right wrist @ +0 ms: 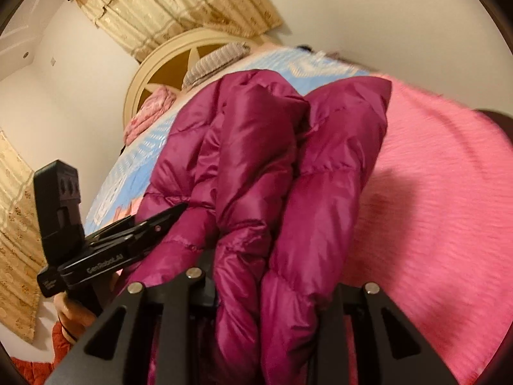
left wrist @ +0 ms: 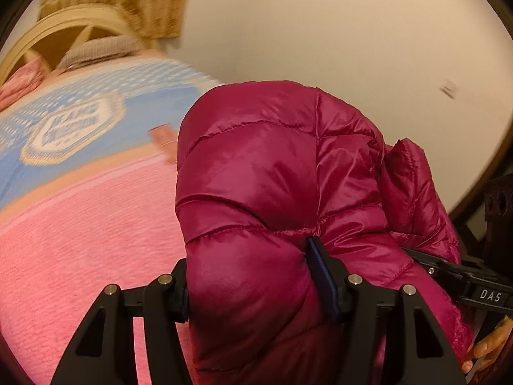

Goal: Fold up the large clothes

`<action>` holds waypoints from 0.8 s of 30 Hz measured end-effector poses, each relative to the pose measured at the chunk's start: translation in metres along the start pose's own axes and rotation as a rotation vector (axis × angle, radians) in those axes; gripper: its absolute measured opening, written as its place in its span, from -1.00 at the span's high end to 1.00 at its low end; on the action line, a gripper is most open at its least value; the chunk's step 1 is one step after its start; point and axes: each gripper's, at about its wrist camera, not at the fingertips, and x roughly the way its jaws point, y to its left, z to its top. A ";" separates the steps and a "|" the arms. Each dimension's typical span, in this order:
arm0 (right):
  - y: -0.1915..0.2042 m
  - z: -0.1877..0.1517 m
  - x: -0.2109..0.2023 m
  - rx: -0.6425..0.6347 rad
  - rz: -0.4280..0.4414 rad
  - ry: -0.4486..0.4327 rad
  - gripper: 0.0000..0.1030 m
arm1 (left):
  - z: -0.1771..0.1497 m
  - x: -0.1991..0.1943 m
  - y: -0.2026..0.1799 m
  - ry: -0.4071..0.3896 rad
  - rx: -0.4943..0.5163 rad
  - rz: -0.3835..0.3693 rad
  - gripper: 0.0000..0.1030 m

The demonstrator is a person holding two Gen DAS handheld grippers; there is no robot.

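Puffer jacket [left wrist: 256, 166]: glossy magenta, quilted, puffy, above fuzzy pink blanket [left wrist: 80, 240].

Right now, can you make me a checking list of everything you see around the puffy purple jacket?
Surface: bed with pink blanket and blue patterned sheet.
Job's things: magenta puffer jacket, bunched and lifted.
Clutter: pink cloth and grey knit item by the headboard.
Grippers: left gripper and right gripper both clamp the jacket.
Cables: nothing seen.
Surroundings: white wall, beige curtain.
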 end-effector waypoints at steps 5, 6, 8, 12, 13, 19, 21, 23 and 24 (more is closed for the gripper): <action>-0.029 0.008 -0.035 0.016 -0.043 -0.079 0.40 | 0.018 0.016 -0.049 -0.015 0.095 -0.061 -0.19; -0.037 0.010 -0.034 0.031 -0.042 -0.085 0.40 | 0.023 0.025 -0.052 -0.011 0.094 -0.060 -0.19; -0.061 0.018 -0.019 0.070 -0.033 -0.094 0.40 | 0.031 0.043 -0.057 0.001 0.100 -0.034 -0.19; -0.087 0.033 0.018 0.090 -0.037 -0.079 0.41 | 0.045 0.093 -0.056 0.042 0.103 0.058 -0.19; -0.095 0.039 0.034 0.098 -0.040 -0.067 0.42 | 0.048 0.105 -0.053 0.062 0.082 0.079 -0.19; -0.108 0.061 0.074 0.114 -0.053 -0.030 0.42 | 0.048 0.140 -0.047 0.091 0.062 0.196 -0.19; -0.109 0.064 0.076 0.100 -0.057 -0.028 0.42 | 0.048 0.144 -0.046 0.087 0.067 0.208 -0.19; -0.110 0.062 0.078 0.101 -0.055 -0.026 0.42 | 0.049 0.148 -0.044 0.088 0.071 0.219 -0.19; -0.111 0.061 0.078 0.108 -0.048 -0.027 0.42 | 0.049 0.151 -0.043 0.087 0.074 0.224 -0.19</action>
